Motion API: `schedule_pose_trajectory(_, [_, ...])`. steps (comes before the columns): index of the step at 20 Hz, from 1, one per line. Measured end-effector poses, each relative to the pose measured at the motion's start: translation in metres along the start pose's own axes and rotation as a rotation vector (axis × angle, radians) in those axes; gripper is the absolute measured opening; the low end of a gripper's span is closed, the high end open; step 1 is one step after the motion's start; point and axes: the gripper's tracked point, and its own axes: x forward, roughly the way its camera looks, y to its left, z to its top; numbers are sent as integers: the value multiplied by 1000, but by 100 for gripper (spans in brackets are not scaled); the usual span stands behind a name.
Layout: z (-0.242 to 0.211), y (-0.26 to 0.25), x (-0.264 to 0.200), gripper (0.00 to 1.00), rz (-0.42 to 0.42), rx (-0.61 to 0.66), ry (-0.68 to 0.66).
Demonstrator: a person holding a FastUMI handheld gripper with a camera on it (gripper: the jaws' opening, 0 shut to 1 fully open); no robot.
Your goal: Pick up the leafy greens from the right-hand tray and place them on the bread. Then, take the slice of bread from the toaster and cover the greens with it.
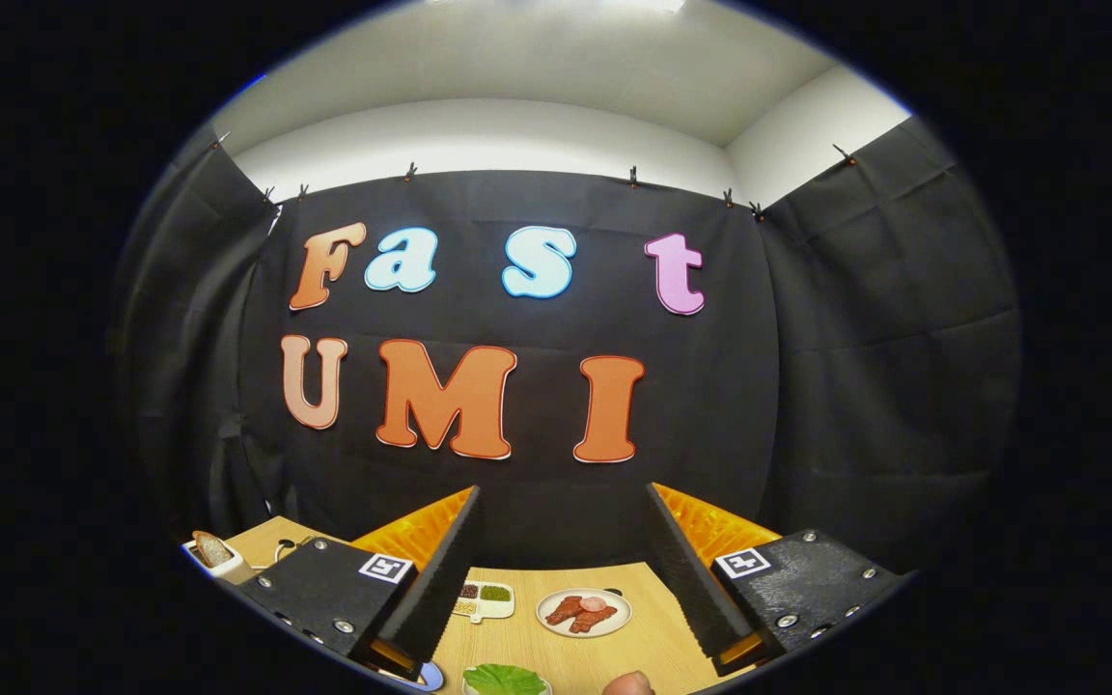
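Leafy greens (504,679) sit low between the fingers, on a wood table (556,647). Gripper (561,569) is spread wide & holds nothing, prob. to fit round them. Beyond: plate w/ meat (583,612). Toaster w/ bread (212,552) far left.

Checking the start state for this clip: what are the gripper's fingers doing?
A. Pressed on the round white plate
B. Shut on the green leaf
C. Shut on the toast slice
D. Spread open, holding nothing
D: the gripper has its fingers wide apart above the light wooden table, with the green leafy vegetable lying below between them, untouched.
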Motion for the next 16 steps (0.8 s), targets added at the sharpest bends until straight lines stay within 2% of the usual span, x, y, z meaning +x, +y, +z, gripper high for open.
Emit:
schedule_pose_trajectory(8, [-49,17,10,98,44,23,128])
schedule_pose_trajectory(10, [-75,18,17,98,39,33,194])
schedule_pose_trajectory(16, [-168,37,21,99,116,68,443])
